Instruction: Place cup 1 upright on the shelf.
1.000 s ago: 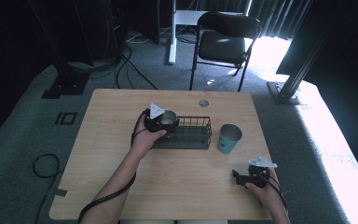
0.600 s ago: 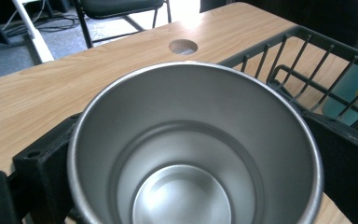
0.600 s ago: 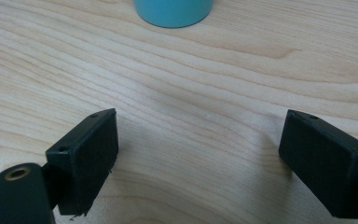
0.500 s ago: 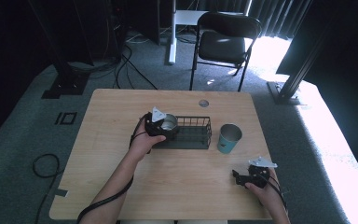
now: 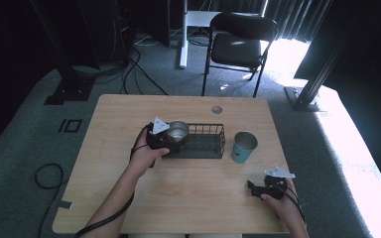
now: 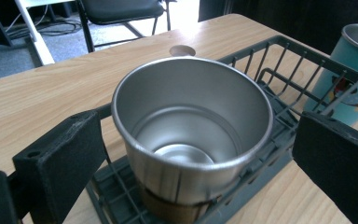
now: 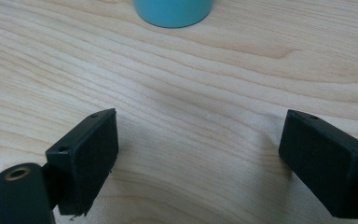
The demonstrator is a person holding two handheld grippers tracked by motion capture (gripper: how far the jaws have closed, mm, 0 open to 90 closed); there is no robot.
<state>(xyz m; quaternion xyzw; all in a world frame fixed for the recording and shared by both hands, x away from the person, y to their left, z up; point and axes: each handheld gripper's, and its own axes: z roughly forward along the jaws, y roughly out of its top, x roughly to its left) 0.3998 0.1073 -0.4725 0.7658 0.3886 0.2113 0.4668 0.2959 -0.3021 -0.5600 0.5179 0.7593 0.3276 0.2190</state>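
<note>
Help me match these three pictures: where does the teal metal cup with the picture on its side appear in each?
High view: the teal metal cup stands right of centre, just right of the black wire basket.
Left gripper view: at the top right edge, behind the basket's wires.
Right gripper view: its base sits at top centre.
Shared landmark: the light wooden table.

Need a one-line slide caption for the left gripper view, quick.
Open left gripper flanks a steel cup standing in the wire basket, teal cup beyond.
</note>
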